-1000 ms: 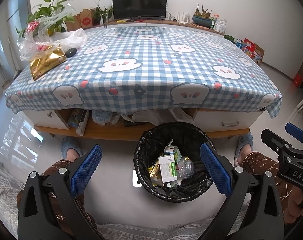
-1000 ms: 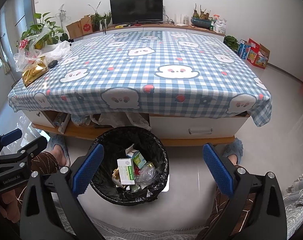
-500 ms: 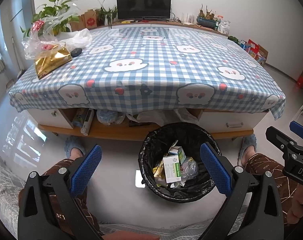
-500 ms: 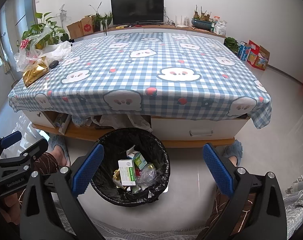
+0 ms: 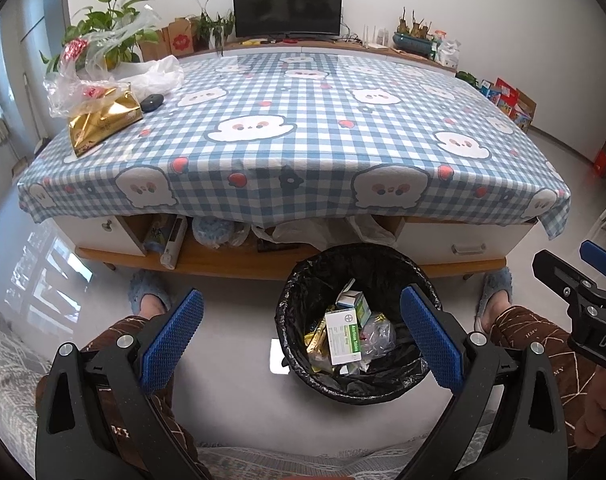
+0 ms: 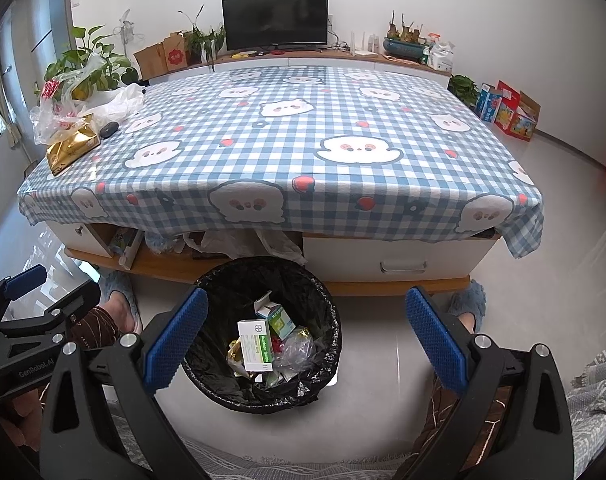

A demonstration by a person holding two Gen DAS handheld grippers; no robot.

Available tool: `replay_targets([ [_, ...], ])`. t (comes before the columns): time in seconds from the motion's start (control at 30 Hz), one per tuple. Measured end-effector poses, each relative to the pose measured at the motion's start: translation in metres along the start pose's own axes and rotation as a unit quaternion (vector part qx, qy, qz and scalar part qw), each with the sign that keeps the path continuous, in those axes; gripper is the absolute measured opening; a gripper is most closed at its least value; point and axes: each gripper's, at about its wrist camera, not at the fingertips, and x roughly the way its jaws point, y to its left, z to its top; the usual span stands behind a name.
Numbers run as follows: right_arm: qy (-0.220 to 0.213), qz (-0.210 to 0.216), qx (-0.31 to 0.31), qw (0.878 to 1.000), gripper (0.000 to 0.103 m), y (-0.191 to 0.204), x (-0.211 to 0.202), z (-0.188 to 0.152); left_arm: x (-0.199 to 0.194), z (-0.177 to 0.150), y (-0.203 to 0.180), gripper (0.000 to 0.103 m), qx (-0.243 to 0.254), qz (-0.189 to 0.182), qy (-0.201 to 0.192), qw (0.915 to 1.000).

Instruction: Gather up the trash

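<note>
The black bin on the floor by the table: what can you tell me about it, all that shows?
The bin is round and lined with a crinkly black plastic bag folded over its rim. It stands upright on the pale floor, just in front of the low table with the checked cloth. It is partly filled: a white and green medicine box lies on top, a smaller green and white carton behind it, with clear crumpled plastic and a gold wrapper beside them. Nothing grips it.

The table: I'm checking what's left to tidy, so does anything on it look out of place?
Yes. A crumpled gold foil bag and loose clear plastic bags sit piled at the far-left corner of the table, beside a small dark object. The rest of the checked cloth is bare.
</note>
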Motion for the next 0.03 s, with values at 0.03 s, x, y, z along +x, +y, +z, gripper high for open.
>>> replay_targets([
  [0.03,0.000,0.000,0.000,1.000,0.095,-0.0001,0.0002,-0.0002,0.0000,0.0000,0.0000,0.097,0.000,0.000,0.000,1.0000],
])
